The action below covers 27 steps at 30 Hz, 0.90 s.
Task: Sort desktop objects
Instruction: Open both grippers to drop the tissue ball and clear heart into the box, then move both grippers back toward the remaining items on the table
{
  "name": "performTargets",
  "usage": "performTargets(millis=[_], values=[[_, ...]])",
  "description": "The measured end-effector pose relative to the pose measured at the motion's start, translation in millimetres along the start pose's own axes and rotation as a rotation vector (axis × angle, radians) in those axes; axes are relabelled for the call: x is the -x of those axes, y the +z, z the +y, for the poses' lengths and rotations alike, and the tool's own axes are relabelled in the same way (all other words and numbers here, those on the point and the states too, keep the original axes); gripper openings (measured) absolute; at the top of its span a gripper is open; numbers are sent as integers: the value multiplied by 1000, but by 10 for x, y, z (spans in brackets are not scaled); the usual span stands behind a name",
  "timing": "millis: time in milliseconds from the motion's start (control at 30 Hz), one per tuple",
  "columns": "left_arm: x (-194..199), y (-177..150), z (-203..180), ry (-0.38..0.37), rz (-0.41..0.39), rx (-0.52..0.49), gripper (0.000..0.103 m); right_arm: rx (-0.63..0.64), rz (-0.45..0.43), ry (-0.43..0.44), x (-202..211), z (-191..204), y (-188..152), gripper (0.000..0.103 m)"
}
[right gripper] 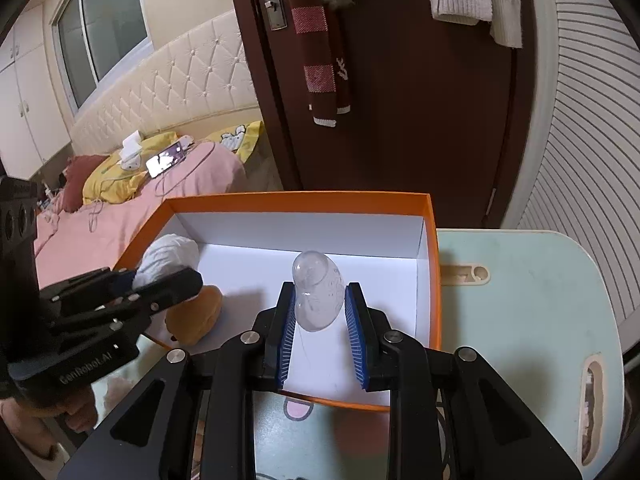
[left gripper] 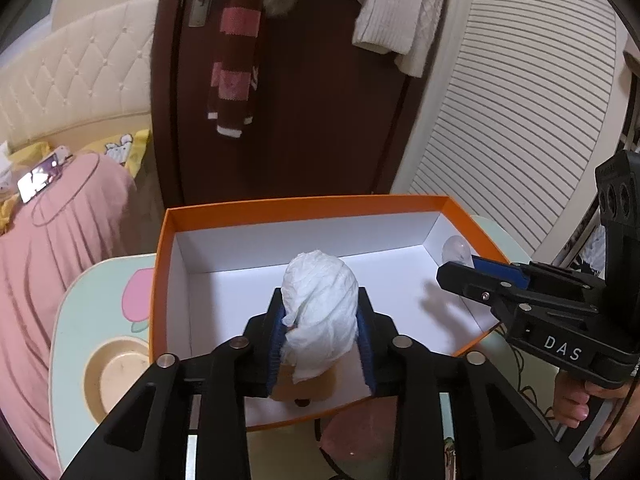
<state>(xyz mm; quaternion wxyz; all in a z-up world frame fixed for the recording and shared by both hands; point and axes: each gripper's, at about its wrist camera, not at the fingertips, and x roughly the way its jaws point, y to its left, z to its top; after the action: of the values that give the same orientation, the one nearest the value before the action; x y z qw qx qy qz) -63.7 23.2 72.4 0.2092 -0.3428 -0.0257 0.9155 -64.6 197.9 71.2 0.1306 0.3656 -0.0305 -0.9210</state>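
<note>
In my left claw (left gripper: 320, 320) I held a crumpled white tissue wad (left gripper: 320, 312), pinched between the blue pads, hanging over the inside of the orange box (left gripper: 304, 202). My right claw (right gripper: 320, 312) was closed on a clear, soft plastic piece (right gripper: 318, 296), also above the box's white floor, toward its right end.

Under the tissue, on the box floor, lay a tan plush-like thing (right gripper: 196, 312); from my left camera it was mostly covered by the wad and the pads.

As far as I could judge, the sorting was partway along: one item lay in the box, and two more were over it but not let go. Whether both were on the way in or being lifted out, the pictures did not settle.

Around the box, the pale green counter (right gripper: 520, 280) showed no loose objects that I could see, though my claws and the box blocked its near part. What the clear piece really was, I could not make out. The tan thing's full shape stayed hidden too.
</note>
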Motion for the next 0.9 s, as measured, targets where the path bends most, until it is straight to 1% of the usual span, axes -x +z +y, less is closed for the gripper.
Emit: performTargets(millis=[33,67,100,133,167,200,233,300,333,433,533,667,767,833,900], values=[[1,6,-5,-4,0,3,44,0,-2,-2,3,-4,-4,27],[13,11,-13,-6,-4,7,47,1,-2,-8,12,-5,-6,29],[41,17,-24,-7,-13,10,55,7,-3,-15,21,9,-2,33],[72,23,-33,-1,-24,13,64,12,-3,-21,29,22,2,35],[108,31,-37,12,-38,14,71,18,-7,-28,44,36,6,38],[159,38,-40,20,-54,15,80,24,-20,-33,87,49,9,48],[234,46,-39,19,-73,16,82,26,-40,-37,139,54,12,62],[381,60,-33,16,-106,18,83,16,-97,-35,289,49,21,72],[448,59,-20,10,-113,22,84,8,-123,-31,368,44,26,72],[680,-1,47,7,-133,31,85,-11,-149,-11,568,15,23,72],[856,-125,131,29,-132,29,85,-27,-156,6,749,-23,-51,72],[1031,-415,287,100,-108,11,85,-27,-146,0,936,-73,-242,72],[1090,-637,441,115,-86,53,85,-32,-138,-22,1032,-104,-430,72],[1077,-794,537,118,-61,93,85,-44,-124,-22,1039,-121,-565,72],[1029,-910,569,121,-38,112,85,-55,-110,-22,1047,-139,-699,72]])
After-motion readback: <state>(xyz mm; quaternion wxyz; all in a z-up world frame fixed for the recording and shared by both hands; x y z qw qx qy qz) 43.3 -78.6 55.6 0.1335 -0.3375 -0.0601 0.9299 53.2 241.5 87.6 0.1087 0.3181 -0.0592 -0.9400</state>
